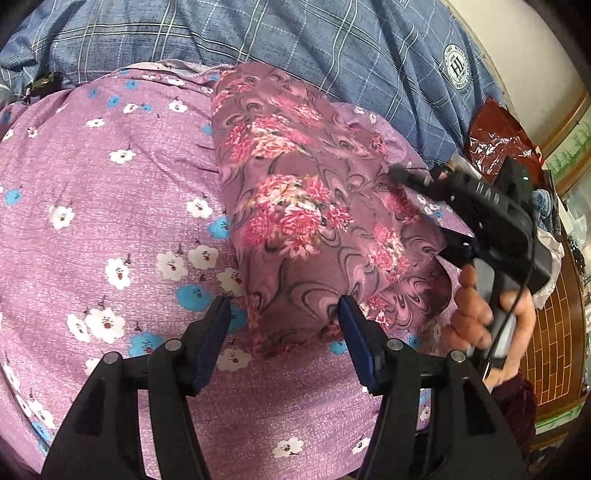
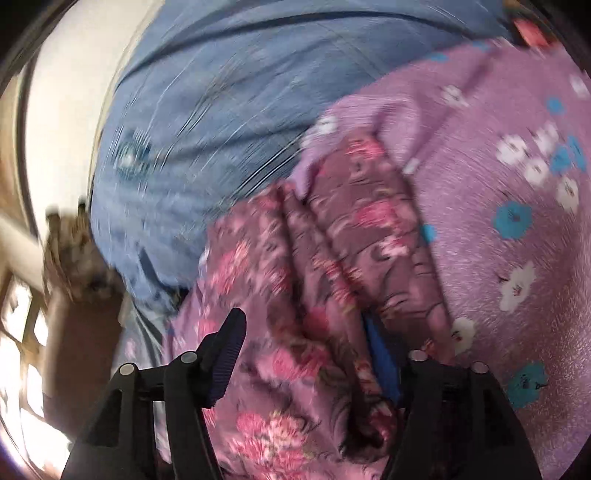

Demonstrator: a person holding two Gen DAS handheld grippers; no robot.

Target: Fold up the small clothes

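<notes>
Left wrist view: lilac sheet (image 1: 110, 221), thin woven cotton with white and blue flower print, covers the near and left area. On it lies the folded garment (image 1: 306, 206): mauve, soft, with a pink floral and swirl print, folded into a long narrow strip. Long axis runs from near centre to far, tilted slightly left at the far end. Left gripper (image 1: 284, 314) hangs over the strip's near end, jaws spread, ribbed blue pads clear of the fabric. Far behind: blue checked bedding (image 1: 258, 33) with a round white logo. Right edge: a hand (image 1: 487, 314) around the black handle of the right gripper (image 1: 436, 181).

Right wrist view, motion-blurred: the garment (image 2: 295, 295) shows lengthwise ridges. Right gripper (image 2: 306, 347) jaws apart, cloth bunched between them; the right pad seems half buried under a fold, and whether it presses I can't tell.
</notes>
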